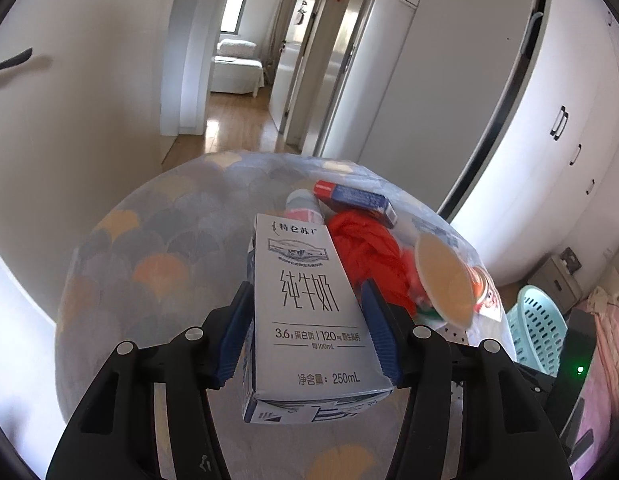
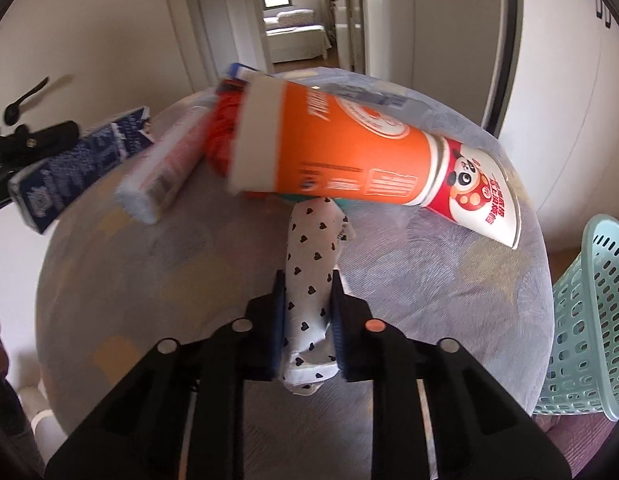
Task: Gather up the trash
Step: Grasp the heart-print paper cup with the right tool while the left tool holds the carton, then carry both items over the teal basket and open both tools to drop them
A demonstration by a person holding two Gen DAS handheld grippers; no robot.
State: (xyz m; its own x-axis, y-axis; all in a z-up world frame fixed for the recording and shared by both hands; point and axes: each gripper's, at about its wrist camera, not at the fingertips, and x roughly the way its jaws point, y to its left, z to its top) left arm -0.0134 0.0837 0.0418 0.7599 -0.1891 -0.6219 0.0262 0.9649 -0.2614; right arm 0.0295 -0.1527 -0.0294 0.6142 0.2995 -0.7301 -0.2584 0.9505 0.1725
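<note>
My left gripper [image 1: 305, 304] is shut on a white 250 mL milk carton [image 1: 309, 308] and holds it above the round patterned table [image 1: 149, 264]. The carton also shows in the right wrist view [image 2: 77, 168] at the left. My right gripper [image 2: 309, 284] is shut on a white wrapper with black hearts [image 2: 311, 292]. Just beyond it lies an orange paper cup [image 2: 349, 152] on its side, also in the left wrist view [image 1: 445, 284]. A red bag [image 1: 369, 252], a blue and red box [image 1: 357, 198] and a pink-labelled bottle [image 2: 165, 168] lie on the table.
A mint green perforated basket [image 2: 589, 320] stands at the table's right edge, also in the left wrist view [image 1: 537, 328]. White cabinets [image 1: 549, 128] are to the right. A hallway with wooden floor [image 1: 237, 120] leads to a bedroom beyond.
</note>
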